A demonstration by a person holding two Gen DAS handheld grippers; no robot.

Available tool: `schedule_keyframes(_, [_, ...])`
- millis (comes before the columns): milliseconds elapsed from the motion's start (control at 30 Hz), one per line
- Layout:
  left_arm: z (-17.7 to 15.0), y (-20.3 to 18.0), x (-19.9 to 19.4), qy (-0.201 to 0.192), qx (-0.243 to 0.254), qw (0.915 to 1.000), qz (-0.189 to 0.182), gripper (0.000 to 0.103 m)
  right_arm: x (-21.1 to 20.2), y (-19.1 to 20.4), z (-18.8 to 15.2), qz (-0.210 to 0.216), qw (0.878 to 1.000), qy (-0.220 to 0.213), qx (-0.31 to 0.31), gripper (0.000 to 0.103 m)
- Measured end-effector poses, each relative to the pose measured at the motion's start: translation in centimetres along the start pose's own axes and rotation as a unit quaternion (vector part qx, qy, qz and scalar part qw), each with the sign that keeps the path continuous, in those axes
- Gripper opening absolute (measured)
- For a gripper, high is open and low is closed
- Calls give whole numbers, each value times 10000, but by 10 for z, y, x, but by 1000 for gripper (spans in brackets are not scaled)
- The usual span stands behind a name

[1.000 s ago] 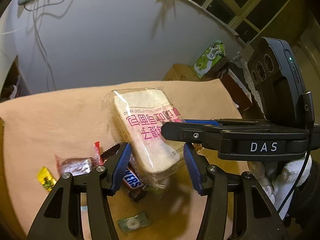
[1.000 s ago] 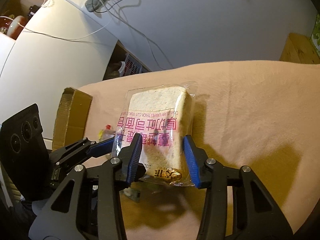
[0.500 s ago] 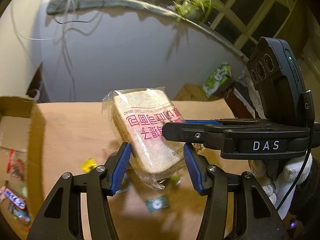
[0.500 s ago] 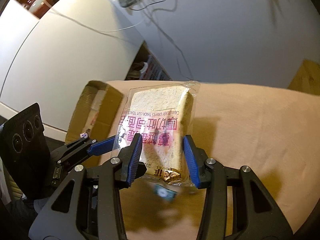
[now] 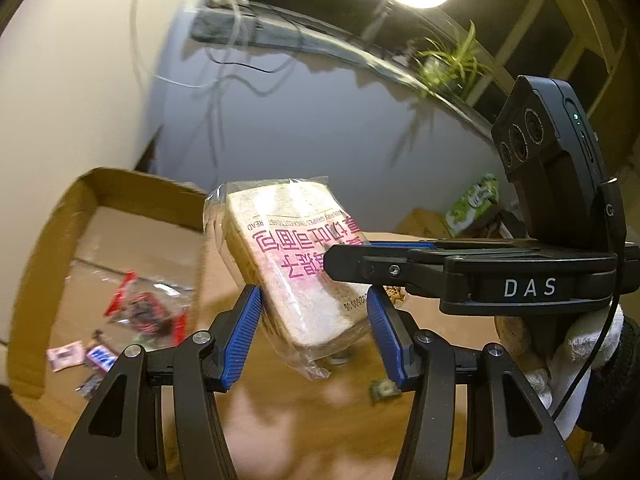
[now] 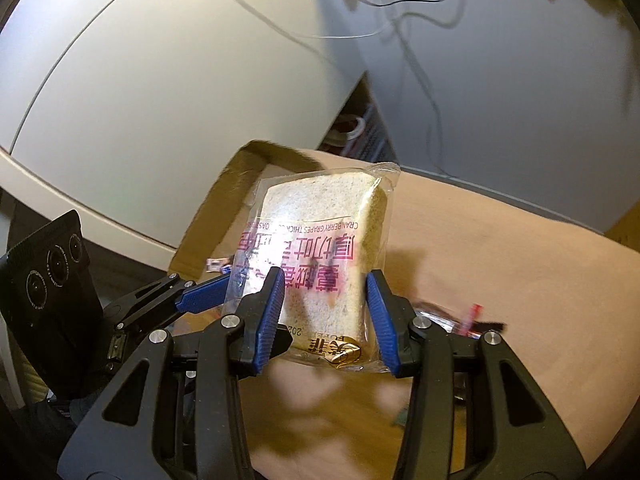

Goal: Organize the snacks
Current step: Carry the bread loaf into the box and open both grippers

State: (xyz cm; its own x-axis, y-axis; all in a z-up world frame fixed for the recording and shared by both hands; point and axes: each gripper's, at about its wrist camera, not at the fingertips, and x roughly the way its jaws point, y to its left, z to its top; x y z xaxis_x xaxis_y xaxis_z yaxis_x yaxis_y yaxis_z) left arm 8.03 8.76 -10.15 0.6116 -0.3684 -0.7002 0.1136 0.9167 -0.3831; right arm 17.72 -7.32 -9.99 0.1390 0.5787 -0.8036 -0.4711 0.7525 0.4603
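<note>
Both grippers tilt downward, the left gripper (image 5: pixel 314 334) and right gripper (image 6: pixel 326 316) each clamped part-open on one bread packet (image 5: pixel 296 264) reading "CRANBERRY GRAPES THICK"; "DAS" marks the right one.

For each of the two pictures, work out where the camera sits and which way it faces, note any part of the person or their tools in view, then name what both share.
Left wrist view: sits on the left gripper, facing down over the open brown cardboard box; the right gripper and a white-gloved hand show.
Right wrist view: sits on the right gripper, facing the peach tablecloth; the left gripper shows.
Shared: the clear-wrapped bread slice with pink print, clamped by both grippers, and the box.
</note>
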Motion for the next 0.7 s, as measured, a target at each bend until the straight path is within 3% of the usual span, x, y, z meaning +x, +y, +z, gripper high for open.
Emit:
schedule_keyframes(300, [-13, 42, -29, -195, -338, 9987, 324, 53, 42, 51, 12, 220, 9986, 268, -392, 45])
schedule_keyframes(700, [-27, 89, -44, -225, -708, 9954, 604, 53, 97, 90, 19, 342, 9952, 611, -679, 45])
